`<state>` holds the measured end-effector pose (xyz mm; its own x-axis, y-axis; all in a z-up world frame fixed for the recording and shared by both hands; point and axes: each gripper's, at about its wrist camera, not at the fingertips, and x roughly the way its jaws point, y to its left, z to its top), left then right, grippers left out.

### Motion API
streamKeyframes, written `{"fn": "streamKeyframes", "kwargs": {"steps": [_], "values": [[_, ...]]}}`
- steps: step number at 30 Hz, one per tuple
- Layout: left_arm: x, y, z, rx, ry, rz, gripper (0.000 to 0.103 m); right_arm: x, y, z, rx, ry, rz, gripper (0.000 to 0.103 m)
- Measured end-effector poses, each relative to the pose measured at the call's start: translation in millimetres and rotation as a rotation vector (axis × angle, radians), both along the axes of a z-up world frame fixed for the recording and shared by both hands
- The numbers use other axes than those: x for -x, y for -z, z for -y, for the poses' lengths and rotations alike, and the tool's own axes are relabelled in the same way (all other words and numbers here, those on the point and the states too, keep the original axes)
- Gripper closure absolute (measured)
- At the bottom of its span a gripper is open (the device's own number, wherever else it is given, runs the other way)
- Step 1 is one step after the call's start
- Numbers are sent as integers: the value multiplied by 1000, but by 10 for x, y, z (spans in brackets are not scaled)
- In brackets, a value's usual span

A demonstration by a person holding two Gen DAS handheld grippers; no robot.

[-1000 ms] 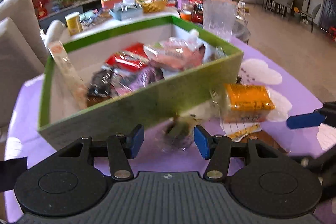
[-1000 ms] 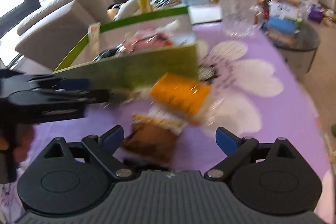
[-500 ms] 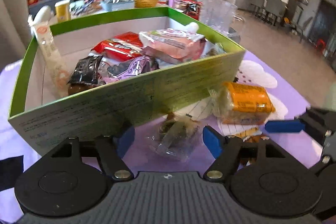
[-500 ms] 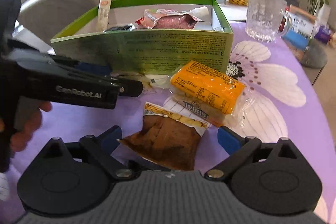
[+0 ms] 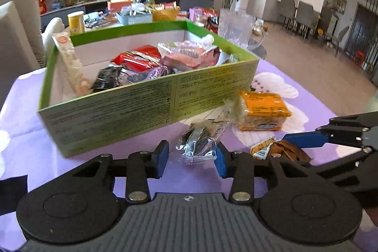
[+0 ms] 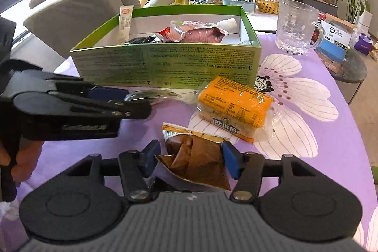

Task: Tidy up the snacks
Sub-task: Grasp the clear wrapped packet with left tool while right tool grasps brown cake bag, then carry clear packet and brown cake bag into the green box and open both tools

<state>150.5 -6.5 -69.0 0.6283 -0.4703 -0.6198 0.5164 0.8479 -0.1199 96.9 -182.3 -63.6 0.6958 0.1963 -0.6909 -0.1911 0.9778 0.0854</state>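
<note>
A clear-wrapped dark snack [image 5: 198, 143] lies on the purple cloth in front of the green box [image 5: 141, 105]. My left gripper [image 5: 191, 158] straddles it with its jaws closing. The right pad touches the wrapper and a small gap shows at the left pad. My right gripper [image 6: 191, 158] is closing on a brown snack packet [image 6: 196, 157]; both pads touch its edges and the packet buckles. An orange cracker pack [image 6: 231, 108] lies just beyond it. The box [image 6: 165, 63] holds several snack packets.
A glass mug [image 6: 295, 27] stands to the right behind the box. The two grippers sit close side by side, a blue finger [image 5: 304, 139] of the right one showing in the left wrist view. A sofa is on the left, a cluttered low table behind.
Both grippers' jaws have narrowed around their packets. The brown packet now creases between the right pads. The left gripper has drawn back slightly from the box.
</note>
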Motion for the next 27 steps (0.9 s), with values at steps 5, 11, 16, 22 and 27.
{"fn": "streamKeyframes", "kwargs": {"steps": [5, 11, 16, 22, 27], "values": [[213, -97, -211, 2, -59, 12, 65, 124, -103, 17, -15, -7, 22, 46], [367, -203, -413, 36, -127, 22, 65, 223, -236, -52, -12, -26, 62, 46], [417, -329, -449, 57, -142, 59, 65, 261, -378, -100, -2, -41, 102, 46], [408, -482, -479, 79, -151, 112, 65, 198, -612, -110, 1, -41, 184, 60], [346, -539, -546, 94, -179, 129, 65, 89, -758, -93, -22, -36, 220, 64]]}}
